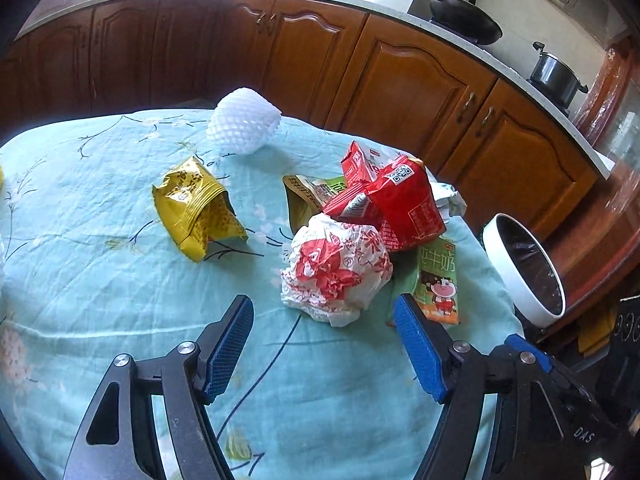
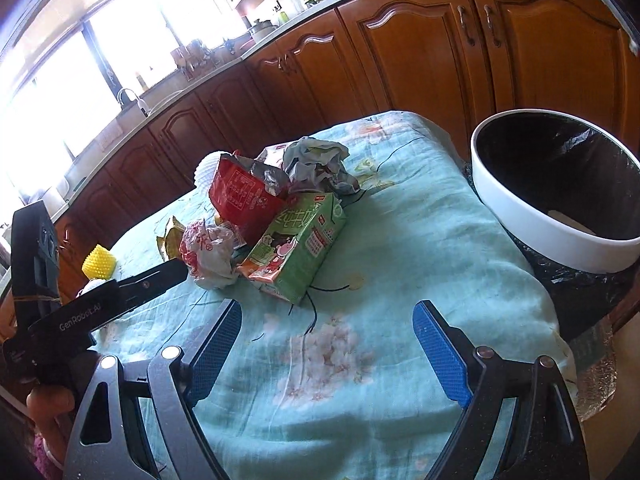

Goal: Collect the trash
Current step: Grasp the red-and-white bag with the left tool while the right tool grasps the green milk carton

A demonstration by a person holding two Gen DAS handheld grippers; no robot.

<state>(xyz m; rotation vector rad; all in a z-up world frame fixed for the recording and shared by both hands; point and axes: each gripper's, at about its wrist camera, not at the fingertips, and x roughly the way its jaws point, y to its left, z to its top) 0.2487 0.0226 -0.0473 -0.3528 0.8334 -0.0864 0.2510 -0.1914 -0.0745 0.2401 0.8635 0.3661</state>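
Trash lies on a table with a light blue floral cloth (image 1: 100,280). A crumpled white and red plastic bag (image 1: 336,268) sits just ahead of my open, empty left gripper (image 1: 324,312). Behind it are red cartons (image 1: 404,204), a green milk carton (image 1: 438,280), a yellow snack bag (image 1: 196,208) and a white foam net (image 1: 244,120). My right gripper (image 2: 328,320) is open and empty over bare cloth, short of the green milk carton (image 2: 296,248), the red carton (image 2: 240,196) and crumpled paper (image 2: 316,160). A white-rimmed bin (image 2: 556,188) stands right of the table.
The left gripper's body (image 2: 100,304) reaches in from the left of the right wrist view. A yellow foam net (image 2: 99,262) lies at the table's far left. Wooden cabinets (image 1: 400,80) and a counter with pans run behind the table. The bin also shows in the left wrist view (image 1: 524,264).
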